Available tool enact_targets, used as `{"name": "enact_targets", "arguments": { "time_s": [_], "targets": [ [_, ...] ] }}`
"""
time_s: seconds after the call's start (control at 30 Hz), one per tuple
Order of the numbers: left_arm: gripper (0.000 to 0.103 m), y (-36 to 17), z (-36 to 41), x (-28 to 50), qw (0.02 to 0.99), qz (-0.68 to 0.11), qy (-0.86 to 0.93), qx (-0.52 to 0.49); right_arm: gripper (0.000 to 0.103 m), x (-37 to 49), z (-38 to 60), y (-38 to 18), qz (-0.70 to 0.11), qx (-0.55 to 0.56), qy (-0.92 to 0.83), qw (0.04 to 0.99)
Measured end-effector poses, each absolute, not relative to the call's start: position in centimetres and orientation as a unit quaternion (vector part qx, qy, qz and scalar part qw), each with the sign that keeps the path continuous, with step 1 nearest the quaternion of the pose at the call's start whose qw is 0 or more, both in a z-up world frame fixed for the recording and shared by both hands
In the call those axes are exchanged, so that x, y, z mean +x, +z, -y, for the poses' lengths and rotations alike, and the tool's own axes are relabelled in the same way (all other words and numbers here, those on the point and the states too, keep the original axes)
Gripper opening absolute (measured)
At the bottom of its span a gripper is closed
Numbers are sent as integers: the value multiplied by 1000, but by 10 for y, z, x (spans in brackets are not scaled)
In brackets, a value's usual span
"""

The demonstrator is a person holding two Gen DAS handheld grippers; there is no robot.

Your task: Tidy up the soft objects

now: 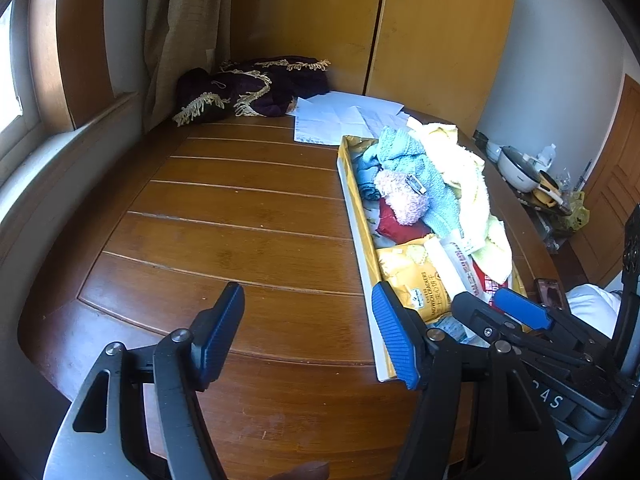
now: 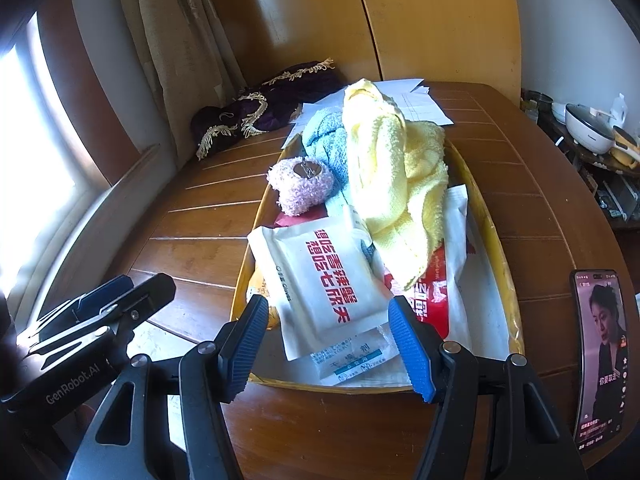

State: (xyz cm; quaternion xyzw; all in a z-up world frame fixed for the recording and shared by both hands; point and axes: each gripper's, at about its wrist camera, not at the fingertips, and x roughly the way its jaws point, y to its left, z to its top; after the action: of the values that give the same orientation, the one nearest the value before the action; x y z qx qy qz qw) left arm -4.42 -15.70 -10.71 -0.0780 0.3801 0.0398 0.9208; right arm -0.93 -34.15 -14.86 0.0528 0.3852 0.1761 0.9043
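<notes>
Towels [image 2: 396, 184] and a pink puff [image 2: 301, 186] lie heaped with packets [image 2: 320, 280] in the yellow tray [image 2: 505, 280], straight ahead of the right hand-held gripper [image 2: 328, 346], whose fingers are spread and hold nothing. The left hand-held gripper [image 1: 308, 334] hangs just beside it over bare wood, also spread and empty. Such a pile fits either sorting ahead or gathering done, I judge. The brown slatted surface [image 1: 240, 220] also carries papers [image 1: 340, 116], a fringed purple cloth [image 1: 256, 88] and a phone [image 2: 598, 356]; a wardrobe [image 1: 420, 24], curtain and window stand beyond.
</notes>
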Motion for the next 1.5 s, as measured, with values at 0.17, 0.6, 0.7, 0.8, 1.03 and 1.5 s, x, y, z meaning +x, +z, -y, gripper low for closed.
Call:
{"name": "enact_targets", "arguments": {
  "time_s": [0.17, 0.6, 0.7, 0.8, 1.03, 1.5],
  "targets": [
    [66, -109, 158, -44, 920, -384, 41, -74, 65, -11, 341, -149, -385, 52, 181, 904],
    [66, -112, 160, -46, 918, -388, 52, -59, 65, -15, 338, -147, -381, 49, 186, 904],
    [66, -113, 160, -46, 918, -388, 50, -60, 65, -15, 338, -147, -381, 48, 186, 904],
    [66, -113, 161, -46, 918, -389, 49, -60, 65, -15, 337, -147, -380, 48, 186, 905],
    [66, -114, 166, -46, 919, -388, 50, -49, 65, -15, 338, -149, -381, 47, 190, 904],
    [66, -114, 165, -46, 917, -392, 49, -50, 65, -14, 340, -150, -385, 47, 190, 902]
  ]
}}
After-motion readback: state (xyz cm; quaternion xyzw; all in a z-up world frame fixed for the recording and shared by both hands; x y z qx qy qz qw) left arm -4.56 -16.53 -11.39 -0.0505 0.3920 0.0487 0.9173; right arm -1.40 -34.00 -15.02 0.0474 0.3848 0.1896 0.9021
